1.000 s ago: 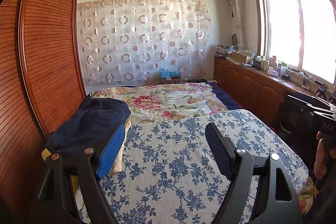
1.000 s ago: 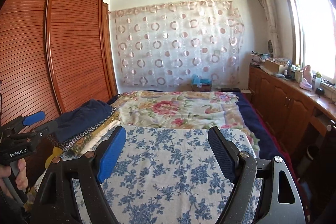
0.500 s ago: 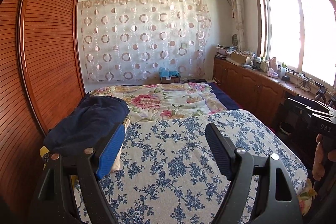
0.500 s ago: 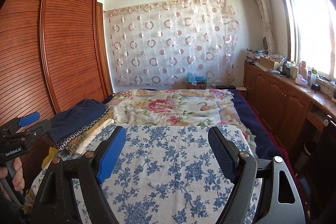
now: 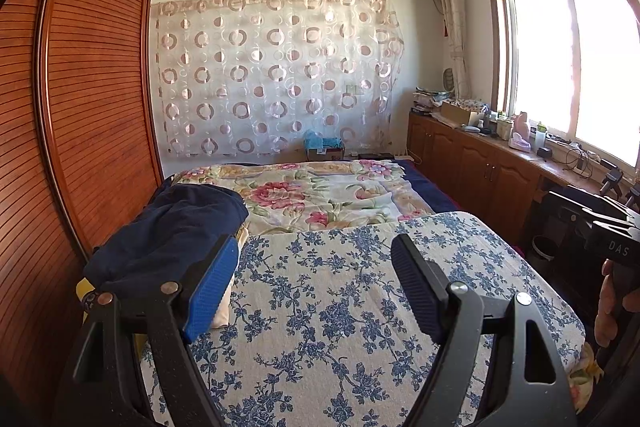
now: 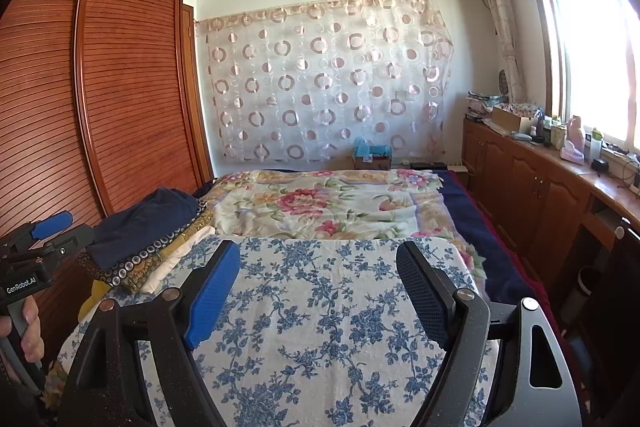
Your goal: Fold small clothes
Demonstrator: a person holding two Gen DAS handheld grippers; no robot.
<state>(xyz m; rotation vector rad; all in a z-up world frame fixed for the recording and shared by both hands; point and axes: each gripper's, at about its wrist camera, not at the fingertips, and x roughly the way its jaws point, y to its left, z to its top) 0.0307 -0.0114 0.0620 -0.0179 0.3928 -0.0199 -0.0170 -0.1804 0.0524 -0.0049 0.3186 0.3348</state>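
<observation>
A pile of clothes lies at the bed's left edge, topped by a dark navy garment [image 5: 168, 231], which also shows in the right wrist view [image 6: 148, 227] above patterned and white pieces [image 6: 160, 263]. My left gripper [image 5: 314, 271] is open and empty, held above the blue-flowered white cloth [image 5: 340, 307], just right of the pile. My right gripper [image 6: 318, 275] is open and empty above the same cloth [image 6: 320, 315]. The left gripper's body [image 6: 36, 259] shows at the far left of the right wrist view.
A pink floral quilt [image 5: 320, 191] covers the far half of the bed. A wooden slatted wardrobe [image 5: 80, 107] stands along the left. Low wooden cabinets [image 5: 480, 163] with clutter run under the window on the right. A patterned curtain [image 5: 272, 75] hangs on the back wall.
Both cameras have tilted up and drawn back a little, so more of the ceiling and wardrobe shows. Both grippers stay open and empty. The clothes have not moved.
</observation>
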